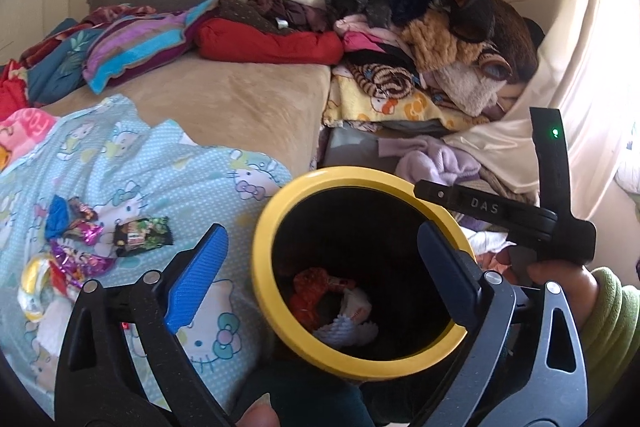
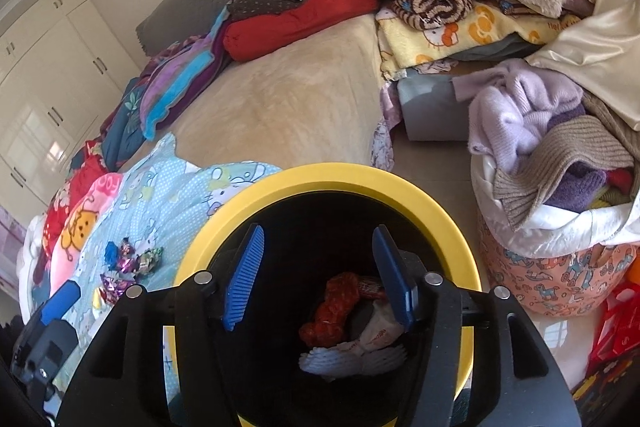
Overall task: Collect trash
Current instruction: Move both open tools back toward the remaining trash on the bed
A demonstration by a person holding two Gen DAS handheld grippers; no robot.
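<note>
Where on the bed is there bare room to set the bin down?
Free: the beige blanket, bordered by the red bundle, the yellow cartoon blanket and the light blue Hello Kitty cloth. Crowded: the wrappers on that cloth beside the yellow-rimmed bin, and the clothes pile behind.

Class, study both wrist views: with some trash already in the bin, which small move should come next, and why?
Probably swing the left gripper, open and empty, left toward the candy wrappers lying on the blue cartoon blanket. The yellow-rimmed bin already holds a red wrapper, and the right gripper hangs open over it, holding nothing.
</note>
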